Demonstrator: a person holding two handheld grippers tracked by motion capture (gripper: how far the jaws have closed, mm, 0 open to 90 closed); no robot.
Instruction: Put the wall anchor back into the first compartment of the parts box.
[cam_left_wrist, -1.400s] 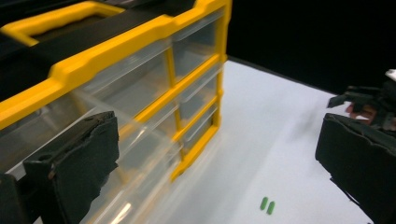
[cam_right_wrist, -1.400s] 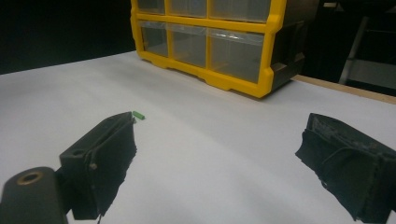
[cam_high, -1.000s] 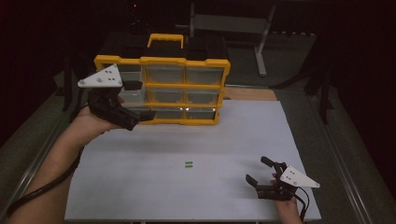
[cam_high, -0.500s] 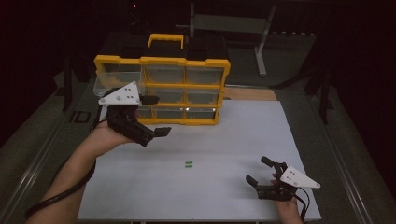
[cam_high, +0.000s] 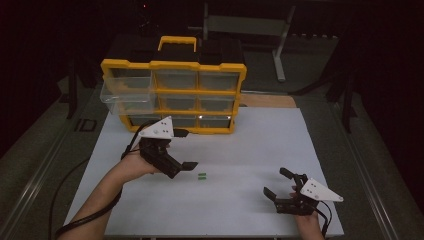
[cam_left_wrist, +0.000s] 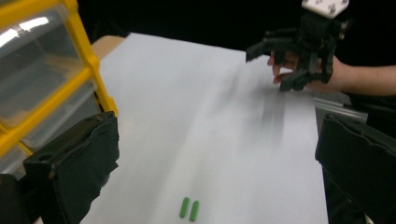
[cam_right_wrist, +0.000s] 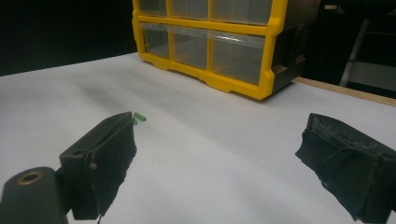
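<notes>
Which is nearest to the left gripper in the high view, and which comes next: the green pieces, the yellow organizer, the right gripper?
1. Green pieces, just beyond the left gripper.
2. Yellow organizer, behind it at the table's back.
3. Right gripper, far across on the right.

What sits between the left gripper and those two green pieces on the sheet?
Nothing visible. The left gripper hangs open just left of the green pieces, with bare white sheet between. The yellow drawer organizer stands behind, off that path.
</notes>
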